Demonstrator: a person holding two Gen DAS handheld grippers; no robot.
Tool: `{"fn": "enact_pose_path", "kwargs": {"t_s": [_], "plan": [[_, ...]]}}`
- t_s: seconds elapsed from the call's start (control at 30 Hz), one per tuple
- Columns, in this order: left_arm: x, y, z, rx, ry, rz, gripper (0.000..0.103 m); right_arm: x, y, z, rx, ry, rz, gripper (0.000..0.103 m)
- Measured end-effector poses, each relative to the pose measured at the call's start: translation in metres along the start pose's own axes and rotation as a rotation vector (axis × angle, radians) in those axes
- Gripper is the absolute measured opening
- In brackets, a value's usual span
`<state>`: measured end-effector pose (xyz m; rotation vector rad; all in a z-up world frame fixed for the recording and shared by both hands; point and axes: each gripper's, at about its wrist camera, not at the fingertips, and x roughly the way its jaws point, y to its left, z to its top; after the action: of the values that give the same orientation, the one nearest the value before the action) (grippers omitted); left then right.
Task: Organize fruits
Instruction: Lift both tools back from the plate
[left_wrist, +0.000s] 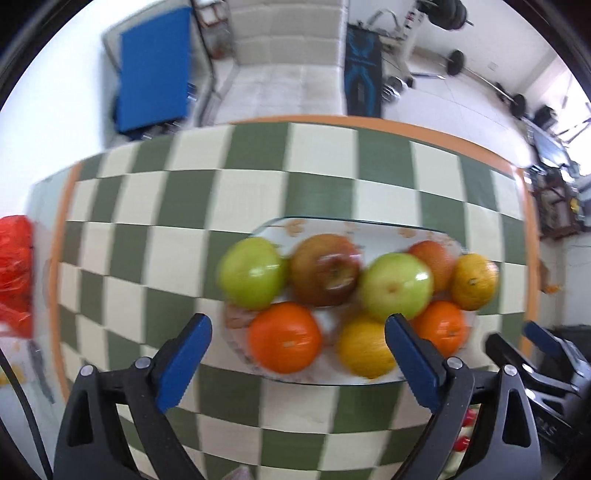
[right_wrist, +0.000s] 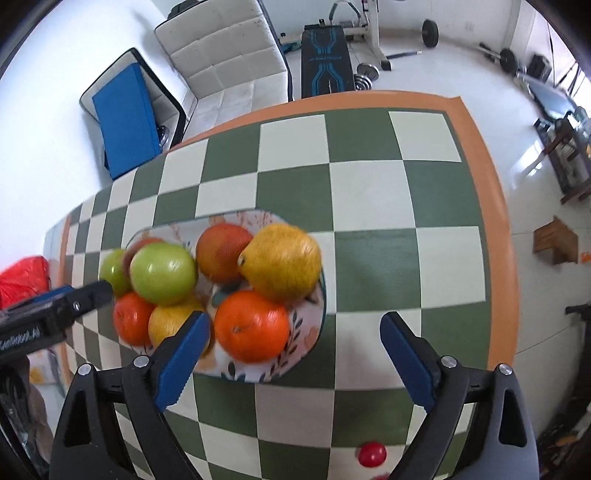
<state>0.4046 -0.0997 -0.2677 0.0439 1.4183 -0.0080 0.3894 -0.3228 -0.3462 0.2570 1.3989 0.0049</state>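
Both grippers, left gripper (left_wrist: 297, 334) and right gripper (right_wrist: 295, 332), hung spread, empty, above the full plate (right_wrist: 266, 369); a further pick should descend squarely over one fruit.

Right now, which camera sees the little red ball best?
The right wrist view: the red ball sits in the open on the checkered cloth. In the left wrist view, only red bits peek out behind that tool's finger.

Only blurred, unreadable lettering shows on the left gripper (right_wrist: 55, 314).
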Motion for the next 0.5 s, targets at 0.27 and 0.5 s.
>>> {"fn": "enact_pose_path", "kwargs": {"t_s": [0.27, 0.5], "plan": [[-0.013, 0.018, -0.034, -0.009, -0.045, 0.016, 0.096, -0.03, 0.024, -0.036, -0.057, -0.061, -0.085, 0.096], [-0.055, 0.019, -0.061, 0.015, -0.142, 0.017, 0.096, -0.07, 0.029, -0.06, -0.061, -0.138, -0.118, 0.096]]}}
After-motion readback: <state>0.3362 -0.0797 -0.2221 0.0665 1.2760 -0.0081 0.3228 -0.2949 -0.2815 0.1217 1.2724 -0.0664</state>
